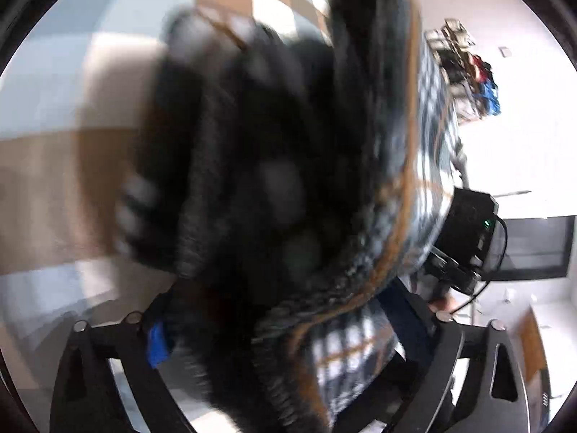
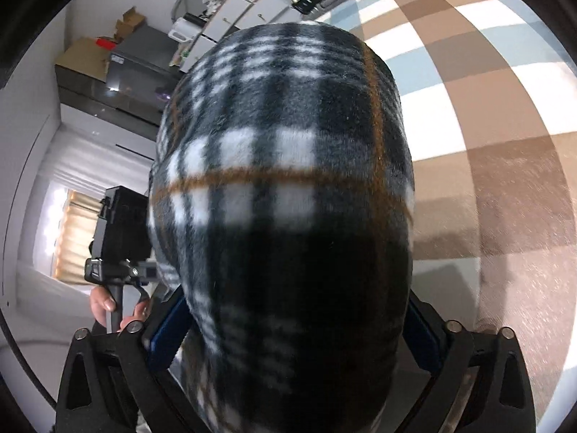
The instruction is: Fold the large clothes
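Note:
A black, white and grey plaid fleece garment (image 2: 288, 144) with thin orange stripes hangs in a thick bunch over my right gripper (image 2: 295, 324). It fills the whole gap between the blue pads (image 2: 167, 332), and the jaws stand wide apart. In the blurred left wrist view the same garment (image 1: 270, 180) bulges as a dark mass across my left gripper (image 1: 288, 317), whose jaws are also wide, one blue pad (image 1: 157, 341) showing beside the cloth. Each view shows the other tool's black housing (image 1: 465, 238) (image 2: 122, 238), held by a person's hand (image 2: 104, 303).
Below lies a checked surface (image 2: 468, 108) of beige, brown, pale blue and white squares. White cabinets with clutter on top (image 2: 245, 3), cardboard boxes (image 2: 83, 54) and a curtained window (image 2: 72, 234) line the room. A heap of clothes (image 1: 479, 83) sits by the wall.

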A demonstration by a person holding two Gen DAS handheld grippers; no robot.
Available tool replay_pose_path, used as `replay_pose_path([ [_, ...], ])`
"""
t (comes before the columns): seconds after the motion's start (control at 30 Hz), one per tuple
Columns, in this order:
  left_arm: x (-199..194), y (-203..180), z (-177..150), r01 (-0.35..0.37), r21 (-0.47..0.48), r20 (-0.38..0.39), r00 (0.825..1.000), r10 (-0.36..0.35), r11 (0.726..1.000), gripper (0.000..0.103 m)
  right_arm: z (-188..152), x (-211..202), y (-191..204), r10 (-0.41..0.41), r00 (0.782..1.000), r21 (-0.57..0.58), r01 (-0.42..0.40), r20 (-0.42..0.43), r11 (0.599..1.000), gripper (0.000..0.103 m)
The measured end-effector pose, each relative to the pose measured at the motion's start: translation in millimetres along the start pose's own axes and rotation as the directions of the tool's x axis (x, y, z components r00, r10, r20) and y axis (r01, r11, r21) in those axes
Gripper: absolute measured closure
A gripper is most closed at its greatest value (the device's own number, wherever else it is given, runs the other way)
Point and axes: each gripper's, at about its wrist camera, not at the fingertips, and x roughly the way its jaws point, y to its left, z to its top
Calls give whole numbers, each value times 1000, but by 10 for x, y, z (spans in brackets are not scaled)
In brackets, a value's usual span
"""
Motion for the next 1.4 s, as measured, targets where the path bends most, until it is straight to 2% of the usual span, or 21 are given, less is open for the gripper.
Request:
replay_pose_path([
  [0.17, -58, -108, 75, -31, 68, 13, 999, 30, 997, 37, -167, -114, 74, 16, 998, -30, -14, 62, 999, 26],
  [0.4, -408, -221, -29, -52, 108, 66, 997, 45, 993, 43, -350, -171, 352, 71, 993, -41, -67, 93, 997, 31],
  [0.6, -811, -153, -227, -36, 66, 145, 989, 26, 997, 44, -363, -53, 912, 107, 990, -97, -97, 97, 991, 32],
  [0.77, -1351, -39, -464, -80, 49, 231, 971, 66, 996, 44, -174, 228, 1551, 142, 986, -161, -127, 83, 979, 32],
  [0.93, -2140, 167, -559, -150, 14, 328, 935, 137, 989, 44, 38, 708, 2289, 206, 976, -194, -188, 74, 963, 32],
  [1.1, -2879, 671, -729, -199, -63, 394, 895, 207, 978, 44, 86, 1354, 2919, 257, 966, -211, -246, 27, 946, 32],
  [1.2, -3104, 1080, -876, -224, -126, 411, 875, 256, 966, 44, 21, 1807, 3247, 264, 965, -218, -259, -5, 941, 32],
  [1.27, -3210, 1360, -964, -228, -174, 416, 865, 281, 958, 44, -38, 2194, 3450, 258, 965, -218, -262, -45, 940, 32],
  [1.33, -3280, 1667, -1032, -229, -208, 410, 862, 298, 951, 44, -125, 2536, 3601, 239, 968, -214, -251, -81, 944, 32],
  [1.4, -3294, 2117, -1101, -192, -273, 414, 861, 295, 943, 44, -268, 2861, 3697, 210, 971, -219, -230, -112, 948, 32],
])
